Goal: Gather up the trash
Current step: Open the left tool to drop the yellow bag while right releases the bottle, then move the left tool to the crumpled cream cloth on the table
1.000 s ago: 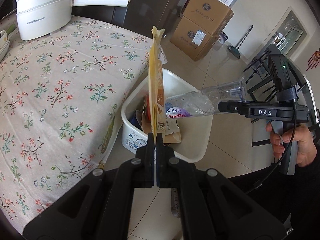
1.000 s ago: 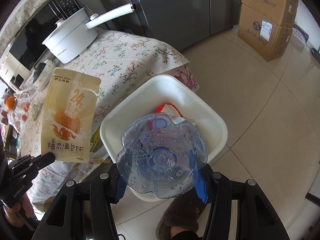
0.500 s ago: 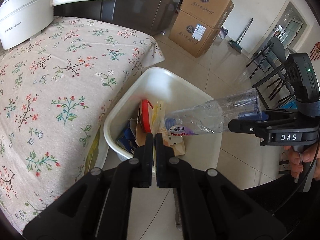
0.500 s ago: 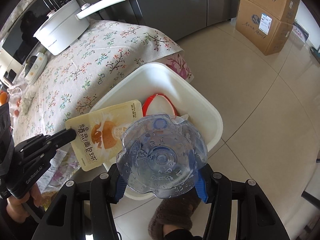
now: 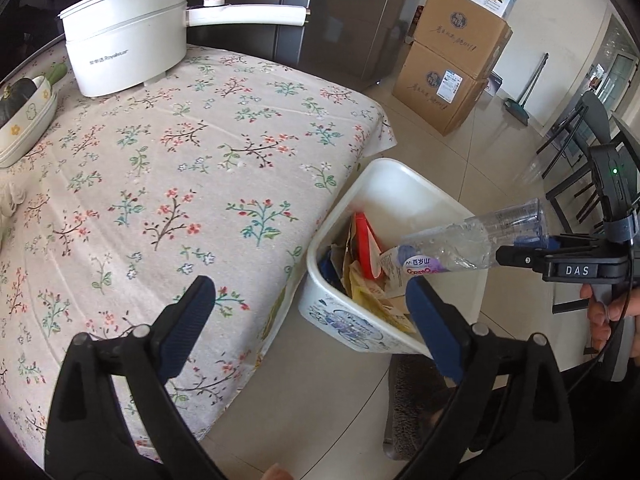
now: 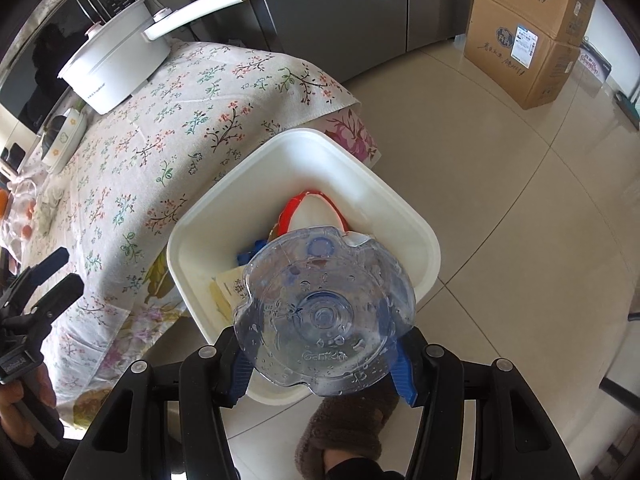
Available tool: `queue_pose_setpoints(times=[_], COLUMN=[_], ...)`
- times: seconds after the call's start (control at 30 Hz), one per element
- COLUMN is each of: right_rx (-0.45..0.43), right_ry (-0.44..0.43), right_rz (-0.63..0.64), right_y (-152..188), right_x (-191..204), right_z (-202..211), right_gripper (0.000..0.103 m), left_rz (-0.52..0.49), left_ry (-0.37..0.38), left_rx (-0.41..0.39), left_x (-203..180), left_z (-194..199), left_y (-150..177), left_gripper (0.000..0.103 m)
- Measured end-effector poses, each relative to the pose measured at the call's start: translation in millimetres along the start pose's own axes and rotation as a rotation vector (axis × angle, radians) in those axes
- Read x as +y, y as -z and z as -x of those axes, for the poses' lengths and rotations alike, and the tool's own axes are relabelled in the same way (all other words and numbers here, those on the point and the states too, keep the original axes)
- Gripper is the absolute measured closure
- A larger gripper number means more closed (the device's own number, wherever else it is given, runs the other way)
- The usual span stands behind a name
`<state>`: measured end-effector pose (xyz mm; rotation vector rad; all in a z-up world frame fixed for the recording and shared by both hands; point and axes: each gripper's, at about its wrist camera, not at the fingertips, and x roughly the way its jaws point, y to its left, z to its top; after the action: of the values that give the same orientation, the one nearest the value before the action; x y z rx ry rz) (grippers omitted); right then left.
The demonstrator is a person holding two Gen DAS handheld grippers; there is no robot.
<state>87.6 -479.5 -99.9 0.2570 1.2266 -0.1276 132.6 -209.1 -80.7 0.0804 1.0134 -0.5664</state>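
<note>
From the left wrist, the left tongs [image 5: 308, 304] are seen spread wide and empty above the edge of the floral tabletop [image 5: 168, 184]. The white bin [image 5: 384, 332] stands just beside it, with a yellow pouch [image 5: 366, 290] lying among the wrappers inside.

From the right wrist, the right tongs [image 6: 320, 364] are seen clamped on a clear plastic bottle [image 6: 324, 320], held neck-down over the bin [image 6: 416, 220].

The left gripper [image 5: 308, 314] is hovering with its blue-padded fingers [image 5: 185, 322] spread wide, gripping nothing. The right gripper [image 6: 322, 354] is pinching a clear plastic bottle [image 6: 326, 312] by its base, a hand [image 5: 610, 308] wrapping its handle.
</note>
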Motion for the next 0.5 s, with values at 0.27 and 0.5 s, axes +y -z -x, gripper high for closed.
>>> queue_pose_setpoints(times=[0.27,0.5], right_rx=[-0.026,-0.1], right_ry=[0.045,0.045], right_rz=[0.029,0.057], right_y=[-8.9,-17.2], right_x=[15.3,39.9], right_z=[5.3,27.4], right_gripper=[0.028,0.026], left_rz=[0.015,0.057], left_ry=[-0.045,-0.085], left_rx=[-0.008,-0.032], left_x=[21.8,46.1], left_z=[22.3,41.8], left_y=[9.2,17.1], left_gripper=[0.002,0.002])
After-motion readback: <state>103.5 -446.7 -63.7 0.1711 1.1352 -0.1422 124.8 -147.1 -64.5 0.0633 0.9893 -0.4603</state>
